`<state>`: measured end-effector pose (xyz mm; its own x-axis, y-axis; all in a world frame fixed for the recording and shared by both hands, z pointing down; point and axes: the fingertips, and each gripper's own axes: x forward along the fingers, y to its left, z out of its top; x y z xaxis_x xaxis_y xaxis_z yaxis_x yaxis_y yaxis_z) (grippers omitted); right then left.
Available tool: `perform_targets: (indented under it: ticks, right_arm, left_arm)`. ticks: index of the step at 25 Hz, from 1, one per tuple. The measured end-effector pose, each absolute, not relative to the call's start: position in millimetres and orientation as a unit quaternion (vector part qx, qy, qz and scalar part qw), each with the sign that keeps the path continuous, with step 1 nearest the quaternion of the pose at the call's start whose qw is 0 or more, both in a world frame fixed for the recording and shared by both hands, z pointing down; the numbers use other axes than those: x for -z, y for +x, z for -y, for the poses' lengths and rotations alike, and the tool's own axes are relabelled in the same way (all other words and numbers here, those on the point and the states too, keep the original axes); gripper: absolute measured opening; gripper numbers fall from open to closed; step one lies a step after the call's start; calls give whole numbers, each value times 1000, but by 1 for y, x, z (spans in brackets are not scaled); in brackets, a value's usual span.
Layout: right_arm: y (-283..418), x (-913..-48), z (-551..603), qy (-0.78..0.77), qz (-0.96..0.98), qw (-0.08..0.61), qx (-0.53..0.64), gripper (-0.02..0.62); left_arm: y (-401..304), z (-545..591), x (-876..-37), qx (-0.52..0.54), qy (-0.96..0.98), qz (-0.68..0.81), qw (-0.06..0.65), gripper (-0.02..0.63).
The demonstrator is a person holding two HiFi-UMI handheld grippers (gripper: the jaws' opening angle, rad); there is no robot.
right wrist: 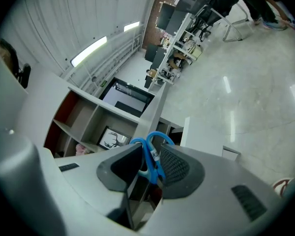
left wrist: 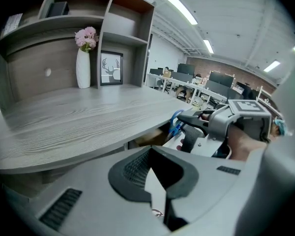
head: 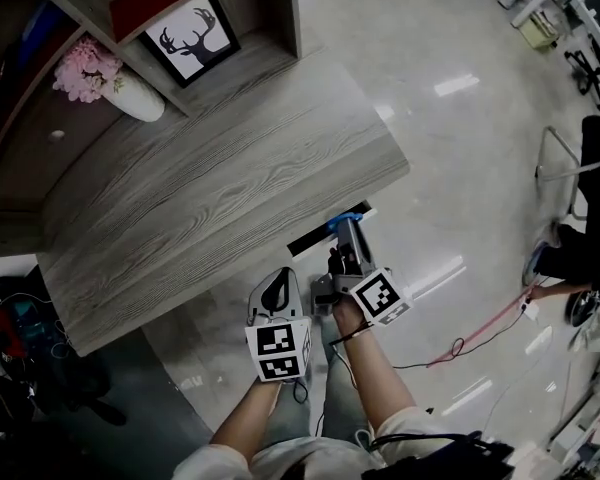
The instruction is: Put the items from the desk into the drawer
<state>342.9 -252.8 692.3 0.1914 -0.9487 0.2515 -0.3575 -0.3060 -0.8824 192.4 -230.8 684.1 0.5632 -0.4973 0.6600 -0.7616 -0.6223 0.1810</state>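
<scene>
The scissors (right wrist: 148, 157) are light, stiff and narrow. Their blades are hard metal, so nothing here is fragile, but the smooth plastic handles are likely to slip or swing if you grip them loosely. The shank just below the two loops looks like the safest place to hold them, because the pads can press flat there and the weight hangs evenly.

Two bright blue loops stick out past the jaw tips at the centre of the right gripper view. The blades run back between the pads and are mostly hidden.

Your right hand-held gripper (right wrist: 151, 150) has the scissors between its jaws. The pads sit against the handles on both sides, and they look held rather than dropped. In the head view, the blue shows just right of centre, beyond the near edge of the counter (head: 210, 198) and over the dark slot of the open drawer (head: 323, 234).

Your left hand-held gripper (left wrist: 151, 151) has its jaws closed tip to tip with nothing between them. It sits low in the frame beside the right one.
</scene>
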Motion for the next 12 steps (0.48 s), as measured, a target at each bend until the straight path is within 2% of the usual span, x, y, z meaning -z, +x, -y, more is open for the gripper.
perform_targets:
  ticks: [4, 12]
  right_arm:
    - [339, -690, 253, -694, -490, 295, 437, 104]
    - [336, -681, 245, -697, -497, 278, 435, 106]
  left_arm:
    - [195, 230, -678, -281, 856, 367, 232, -2]
    - [195, 227, -669, -270, 858, 366, 238, -2]
